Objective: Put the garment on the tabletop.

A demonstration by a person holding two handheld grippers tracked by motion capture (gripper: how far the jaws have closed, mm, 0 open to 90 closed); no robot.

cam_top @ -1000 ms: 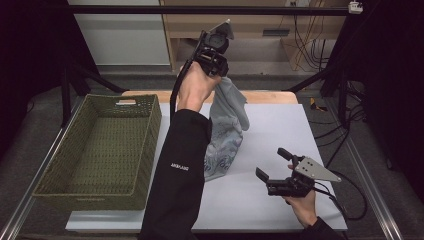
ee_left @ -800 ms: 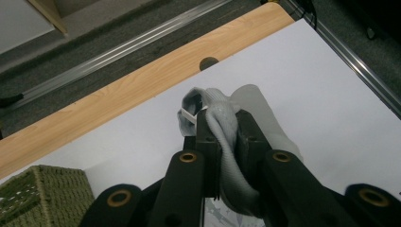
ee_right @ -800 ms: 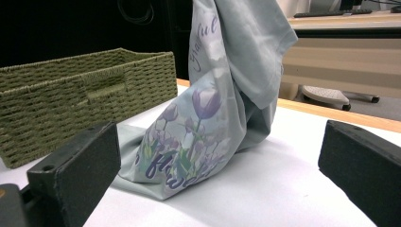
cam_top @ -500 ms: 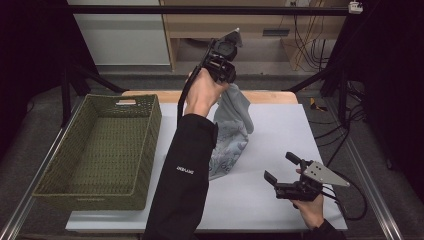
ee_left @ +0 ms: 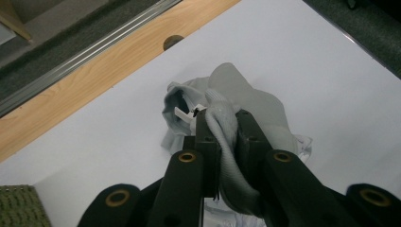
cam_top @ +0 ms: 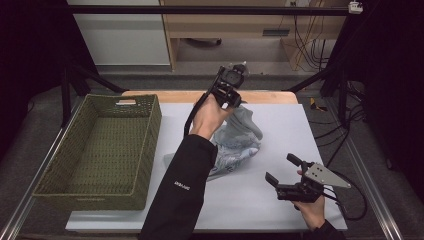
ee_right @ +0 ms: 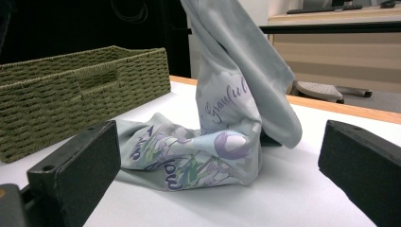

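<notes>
My left gripper (cam_top: 234, 95) is clenched on a fold of the pale grey printed cotton garment (cam_top: 239, 137) (a tee w/ purple lettering, I think), held up over the far middle of the white table (cam_top: 280, 145). The cloth's lower half lies bunched on the tabletop just right of my left sleeve. My right gripper (cam_top: 283, 173) hovers low near the front right, jaws spread wide, nothing between them, well apart from the cloth.

Step in hand, as I judge it: hoisting the garment by one edge, prob. to fold it or drop it in the olive-green woven basket (cam_top: 100, 150) at left. Next I'd bring the right claw in to catch a free hem.

Hard to tell: which part I've pinched (collar or hem). My sleeve hides the cloth's left edge.
</notes>
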